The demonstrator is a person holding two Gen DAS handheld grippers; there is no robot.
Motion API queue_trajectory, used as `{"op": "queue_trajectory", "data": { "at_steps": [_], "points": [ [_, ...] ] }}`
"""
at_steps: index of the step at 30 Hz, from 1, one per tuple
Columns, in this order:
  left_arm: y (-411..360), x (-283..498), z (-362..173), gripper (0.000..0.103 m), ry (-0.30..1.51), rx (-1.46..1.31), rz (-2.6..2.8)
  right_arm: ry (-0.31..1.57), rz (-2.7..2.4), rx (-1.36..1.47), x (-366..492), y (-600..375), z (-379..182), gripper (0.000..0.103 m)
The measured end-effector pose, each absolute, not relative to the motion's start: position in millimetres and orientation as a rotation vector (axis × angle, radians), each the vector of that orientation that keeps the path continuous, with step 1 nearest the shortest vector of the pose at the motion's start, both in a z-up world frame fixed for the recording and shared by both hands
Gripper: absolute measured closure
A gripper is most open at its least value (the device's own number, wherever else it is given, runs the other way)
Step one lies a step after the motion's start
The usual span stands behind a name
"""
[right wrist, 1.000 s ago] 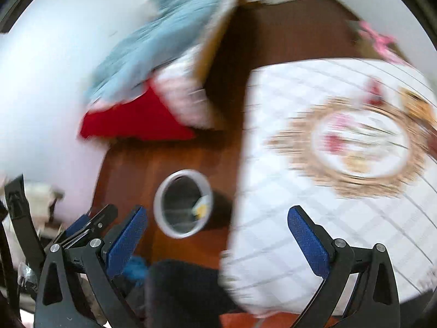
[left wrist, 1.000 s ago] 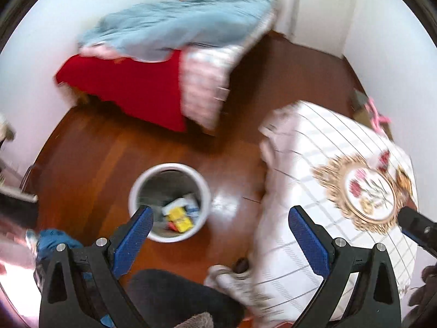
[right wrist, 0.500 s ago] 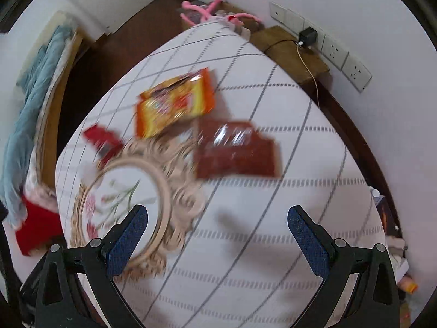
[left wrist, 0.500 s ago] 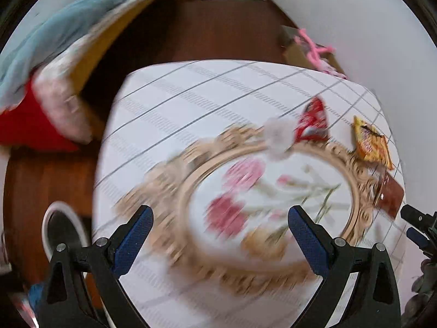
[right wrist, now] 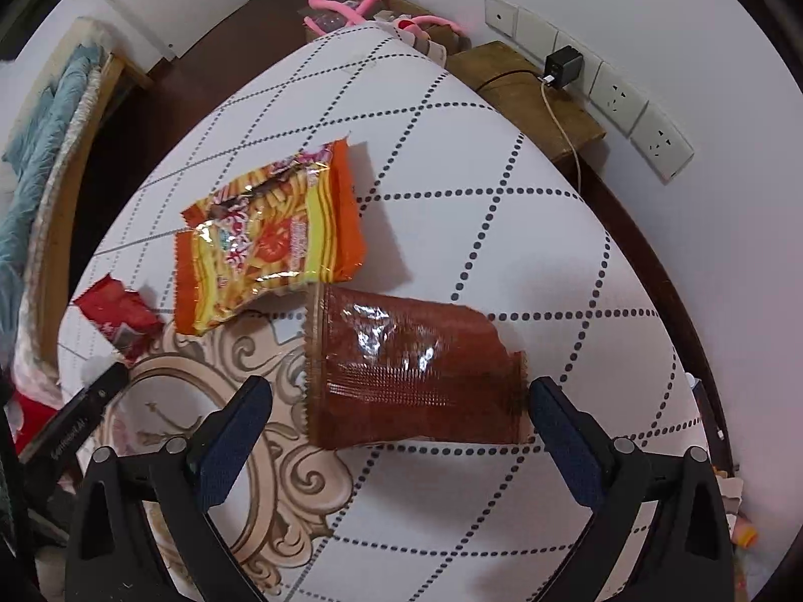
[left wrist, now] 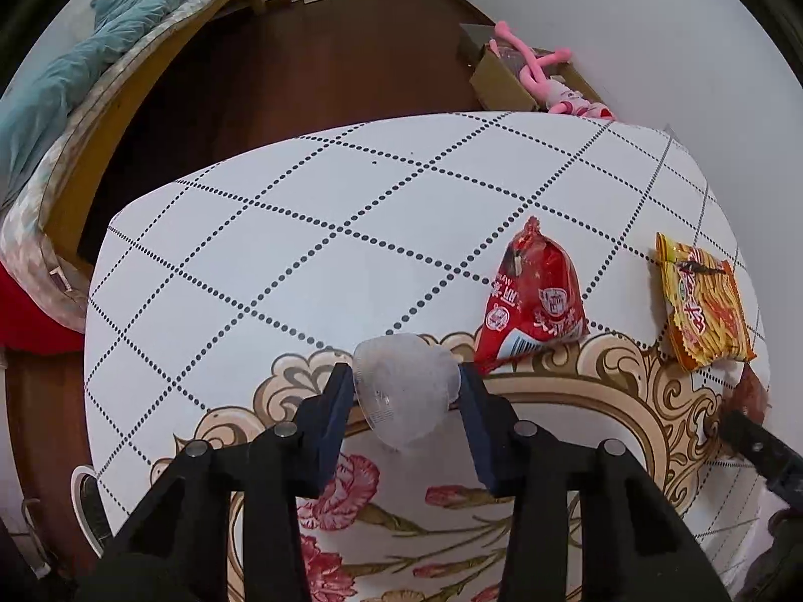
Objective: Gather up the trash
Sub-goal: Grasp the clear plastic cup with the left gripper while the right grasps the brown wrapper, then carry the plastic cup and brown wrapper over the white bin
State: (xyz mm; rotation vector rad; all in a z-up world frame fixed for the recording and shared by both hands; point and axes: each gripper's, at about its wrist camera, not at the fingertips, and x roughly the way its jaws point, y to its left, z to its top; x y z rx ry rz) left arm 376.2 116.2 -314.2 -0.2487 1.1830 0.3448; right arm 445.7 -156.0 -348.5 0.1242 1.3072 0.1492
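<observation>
The left tongs (left wrist: 405, 391) pinch a clear plastic cup (left wrist: 405, 391) off the table (left wrist: 301, 261) for binning, while the right tongs (right wrist: 399, 424) gape wide astride a brown wrapper (right wrist: 411, 376) (seemingly next).

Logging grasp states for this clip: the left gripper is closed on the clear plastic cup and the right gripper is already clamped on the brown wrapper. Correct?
Only partly. The left gripper does squeeze the clear plastic cup. The right gripper is open: in the right wrist view its fingers straddle the brown wrapper lying on the table without clamping it.
</observation>
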Motion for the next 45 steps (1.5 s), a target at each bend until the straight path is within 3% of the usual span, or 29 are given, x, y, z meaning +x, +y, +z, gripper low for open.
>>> {"op": "queue_trajectory", "data": {
  "at_steps": [4, 16, 28, 37, 45],
  "points": [
    [115, 365, -309, 0.064, 1.162, -0.218, 0.366, 1.269, 0.146, 0.072, 439, -153, -343, 0.033],
    [104, 307, -269, 0.064, 1.088, -0.191, 0.402, 1.228, 0.238, 0.099, 390, -162, -315, 0.035],
    [94, 196, -173, 0.064, 0.927, -0.228, 0.423, 1.097, 0.464, 0.066, 295, -127, -224, 0.037],
    [137, 89, -115, 0.064, 0.812, -0.27, 0.512, 1.009, 0.684, 0.007, 205, -60, -162, 0.037],
    [206, -5, -110, 0.064, 0.784, -0.308, 0.652, 0.989, 0.869, -0.066, 120, 38, -146, 0.037]
  ]
}}
